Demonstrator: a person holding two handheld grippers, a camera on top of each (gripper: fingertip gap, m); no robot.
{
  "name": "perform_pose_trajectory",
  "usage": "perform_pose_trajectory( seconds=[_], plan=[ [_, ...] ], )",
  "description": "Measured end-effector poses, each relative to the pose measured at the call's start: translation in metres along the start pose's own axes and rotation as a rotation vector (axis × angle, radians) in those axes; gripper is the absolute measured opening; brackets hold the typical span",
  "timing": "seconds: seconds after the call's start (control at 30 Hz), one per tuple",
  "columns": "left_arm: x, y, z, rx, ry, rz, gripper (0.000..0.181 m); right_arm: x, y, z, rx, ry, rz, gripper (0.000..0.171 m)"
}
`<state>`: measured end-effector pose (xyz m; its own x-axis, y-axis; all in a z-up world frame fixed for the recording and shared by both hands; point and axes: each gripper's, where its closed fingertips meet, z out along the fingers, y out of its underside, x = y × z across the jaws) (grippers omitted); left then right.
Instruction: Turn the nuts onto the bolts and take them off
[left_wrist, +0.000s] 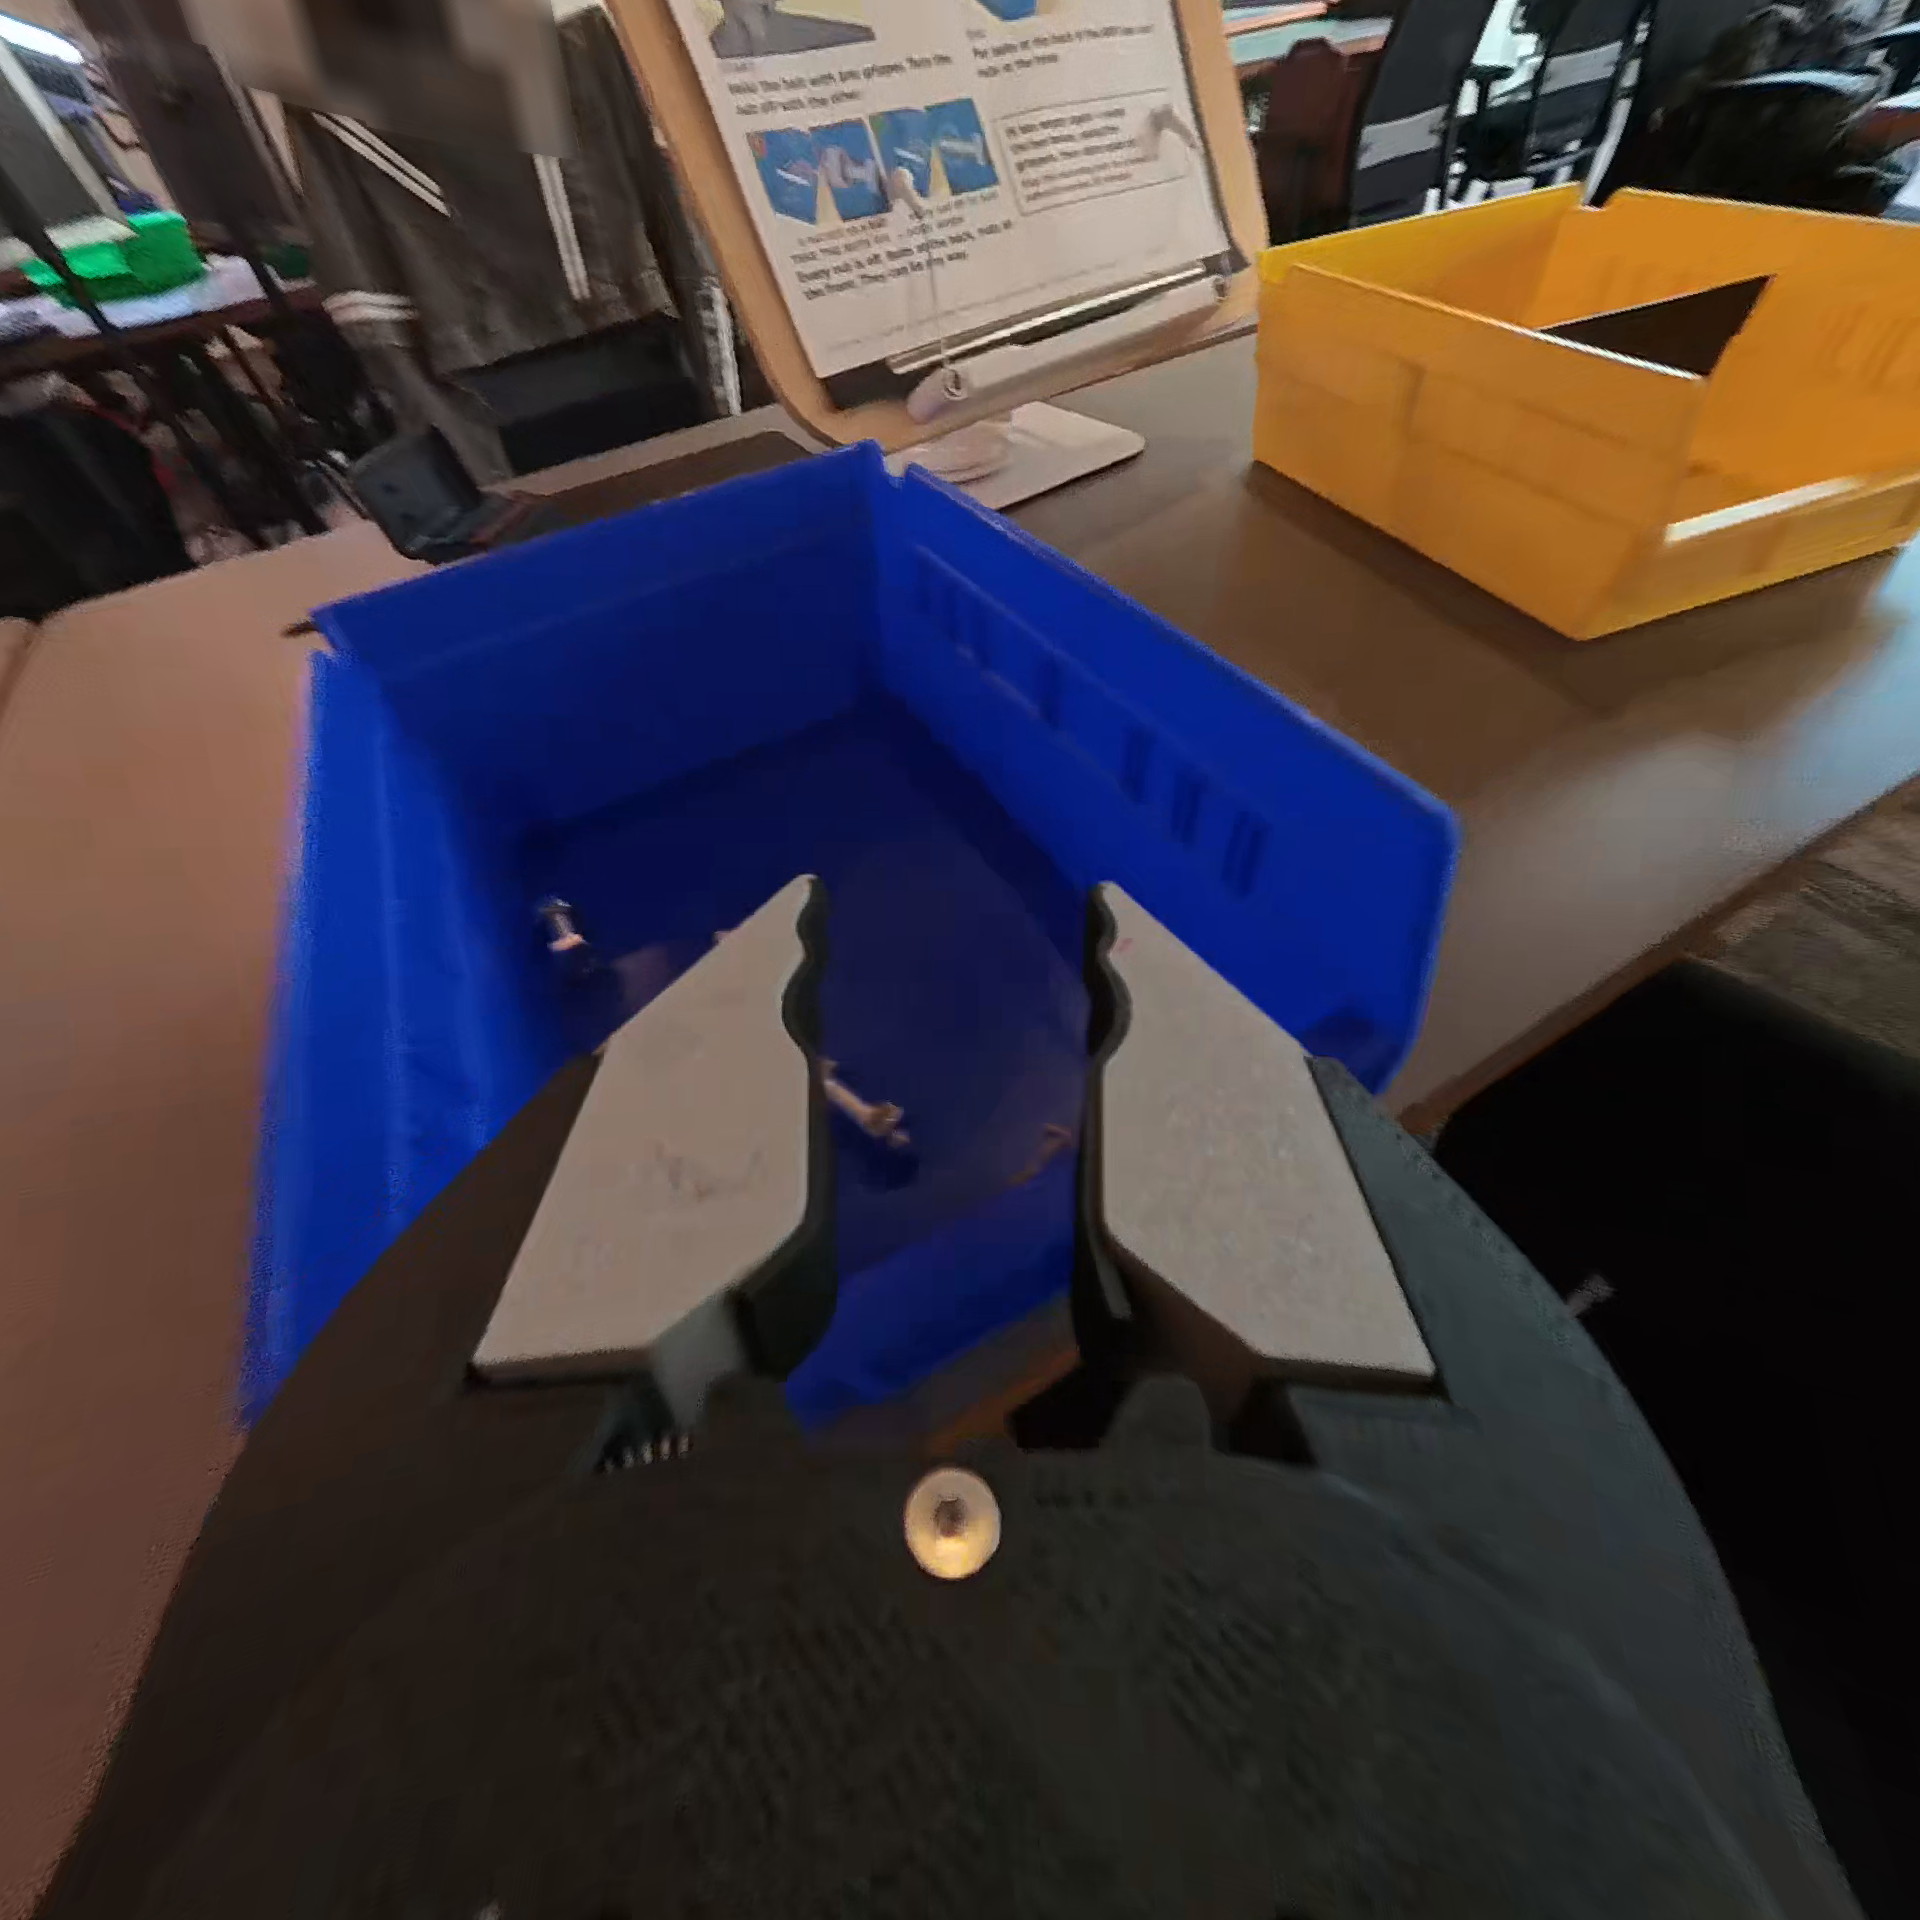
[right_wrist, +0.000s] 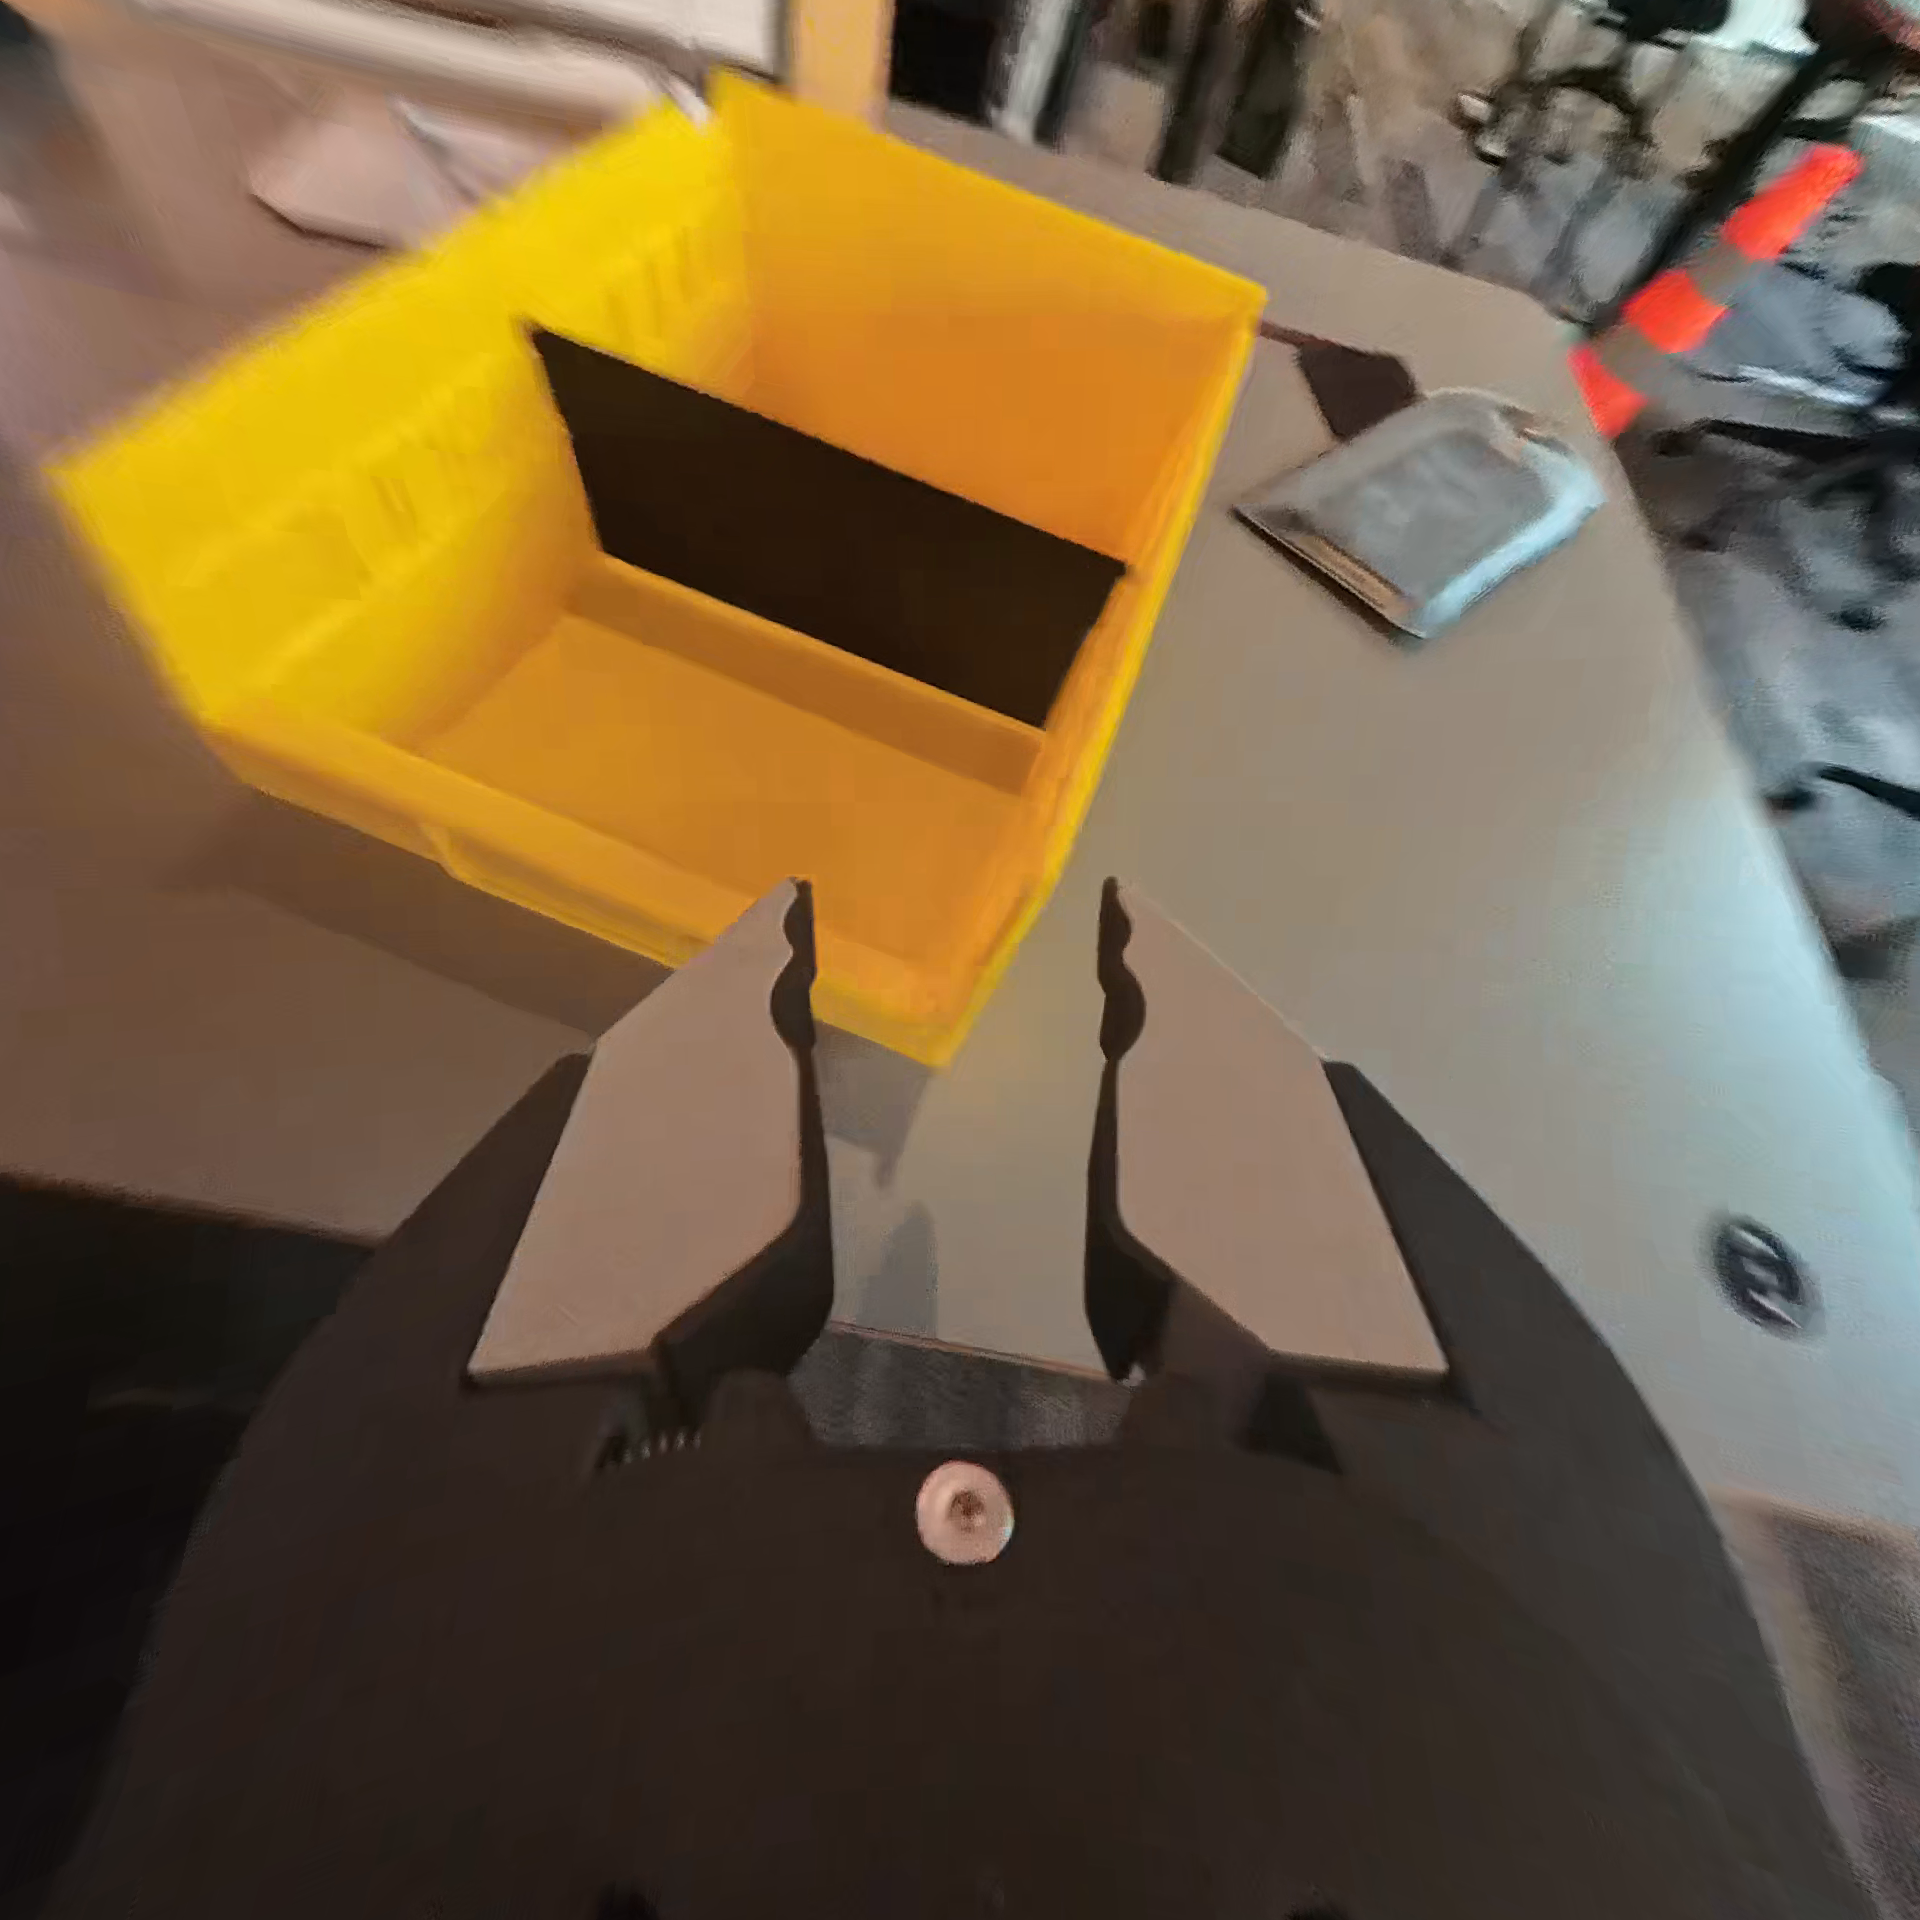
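Note:
A blue bin (left_wrist: 644, 727) stands on the brown table. On its floor lie a bolt (left_wrist: 868, 1114), another small metal piece (left_wrist: 1042, 1148) by the right finger, and a third piece (left_wrist: 558, 927) near the left wall. My left gripper (left_wrist: 954, 899) is open and empty, held over the bin's near end. My right gripper (right_wrist: 954, 896) is open and empty, above the near right corner of a yellow bin (right_wrist: 343, 540). A black divider (right_wrist: 831, 540) splits the yellow bin; the front compartment I see looks bare.
A stand with a printed instruction sheet (left_wrist: 956, 187) is behind the blue bin. The yellow bin (left_wrist: 1507, 447) shows at the right in the left wrist view. A silvery pouch (right_wrist: 1423, 509) lies right of the yellow bin. The table edge (left_wrist: 1662, 935) runs along the right. The gap from one gripper's tips to the other's is roughly 50 cm.

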<state>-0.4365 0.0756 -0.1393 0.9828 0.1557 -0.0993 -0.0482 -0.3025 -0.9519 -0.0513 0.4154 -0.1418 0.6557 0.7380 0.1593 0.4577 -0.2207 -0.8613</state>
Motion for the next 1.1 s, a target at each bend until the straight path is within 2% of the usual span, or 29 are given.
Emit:
perform_pose_trajectory(
  seconds=[0.1,0.2,0.33,0.43,0.47,0.5,0.57,0.6,0.77,0.87,0.93,1.0,1.1],
  plan=[
    [0.048,0.000,0.002,0.007,0.141,-0.039,0.060,-0.045,-0.023,-0.016,0.125,-0.236,-0.001,0.052],
    [0.080,0.001,0.019,-0.029,0.134,0.021,0.059,-0.096,-0.026,-0.011,0.130,-0.303,-0.081,0.060],
    [0.075,0.006,0.051,-0.074,-0.064,0.136,0.037,-0.158,-0.027,0.026,0.165,-0.249,-0.088,0.068],
    [0.061,0.005,0.061,-0.057,-0.129,0.029,0.019,-0.179,-0.023,0.063,0.120,-0.160,-0.135,0.066],
    [0.048,0.005,0.058,-0.046,-0.196,0.024,0.009,-0.178,-0.022,0.073,0.096,-0.128,-0.157,0.059],
    [0.032,0.008,0.052,-0.041,-0.276,0.042,0.002,-0.173,-0.019,0.080,0.072,-0.097,-0.179,0.046],
    [0.013,0.015,0.042,-0.026,-0.320,0.046,0.003,-0.176,-0.012,0.081,0.037,-0.169,-0.219,0.019],
    [0.005,0.016,0.036,-0.012,-0.332,0.033,0.003,-0.171,-0.009,0.078,0.027,-0.175,-0.209,0.015],
    [-0.022,0.022,0.027,-0.041,-0.403,-0.004,0.001,-0.116,0.011,0.055,0.007,0.036,-0.313,0.007],
    [-0.033,0.022,0.028,-0.051,-0.442,-0.015,0.001,-0.084,0.023,0.043,-0.014,0.129,-0.297,0.006],
    [-0.037,0.022,0.030,-0.053,-0.432,-0.020,0.002,-0.059,0.029,0.039,-0.031,0.213,-0.302,0.006],
    [-0.038,0.021,0.031,-0.049,-0.396,-0.044,0.004,-0.050,0.031,0.037,-0.010,0.212,-0.268,0.006],
    [-0.036,0.008,0.022,0.003,-0.350,-0.116,0.021,-0.038,0.032,0.039,-0.024,0.244,-0.259,0.007]
  ],
)
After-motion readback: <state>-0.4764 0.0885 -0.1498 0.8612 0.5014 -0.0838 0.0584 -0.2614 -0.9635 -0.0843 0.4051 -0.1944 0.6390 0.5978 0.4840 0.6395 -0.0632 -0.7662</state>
